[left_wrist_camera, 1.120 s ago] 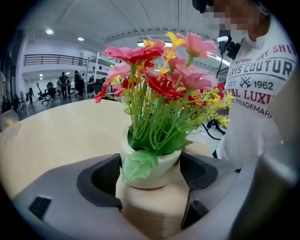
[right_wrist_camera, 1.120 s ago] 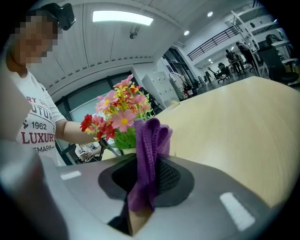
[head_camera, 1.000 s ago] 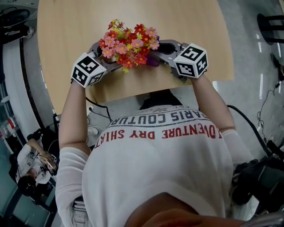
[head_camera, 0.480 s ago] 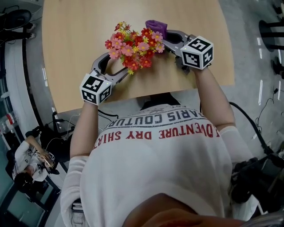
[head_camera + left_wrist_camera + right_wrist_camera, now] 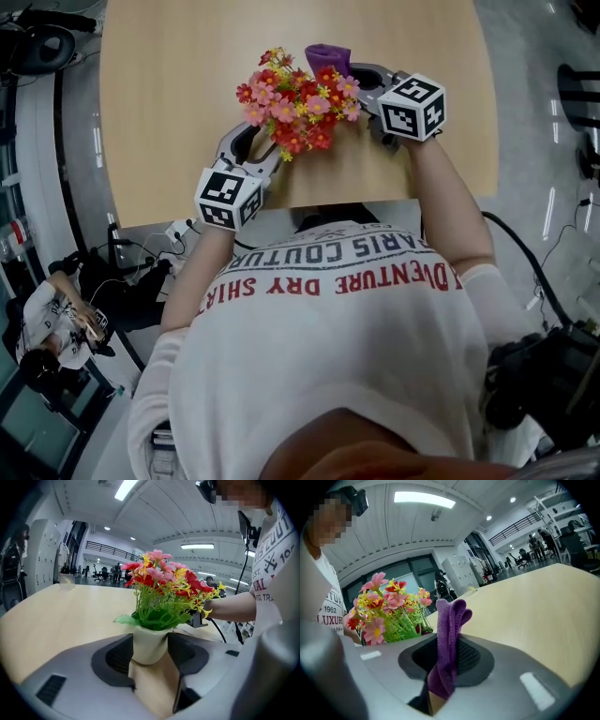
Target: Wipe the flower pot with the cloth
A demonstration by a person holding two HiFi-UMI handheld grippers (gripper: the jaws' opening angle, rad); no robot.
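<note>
A white flower pot [image 5: 149, 646] full of red, pink and yellow artificial flowers [image 5: 300, 98] stands near the table's front edge. My left gripper [image 5: 150, 652] reaches in from the near left. Its jaws have just been closing and both pads [image 5: 119, 656] now lie against the pot's sides. In the head view the flowers hide the pot and the left gripper [image 5: 274, 142] tips. My right gripper [image 5: 447, 656] is shut on a folded purple cloth [image 5: 450, 639] that sticks up above its jaws. The cloth [image 5: 328, 56] hangs just behind and to the right of the flowers [image 5: 389, 606].
The light wooden table [image 5: 187, 84] stretches bare beyond the pot. Its front edge runs just under both grippers. Cables and a power strip [image 5: 178, 230] lie on the floor to the left. A seated person [image 5: 56, 323] is at the lower left.
The right gripper has carried the cloth from the flowers' near side round to their far right. The left gripper has swung toward the table's front edge and turned, and its jaws have narrowed onto the pot.
</note>
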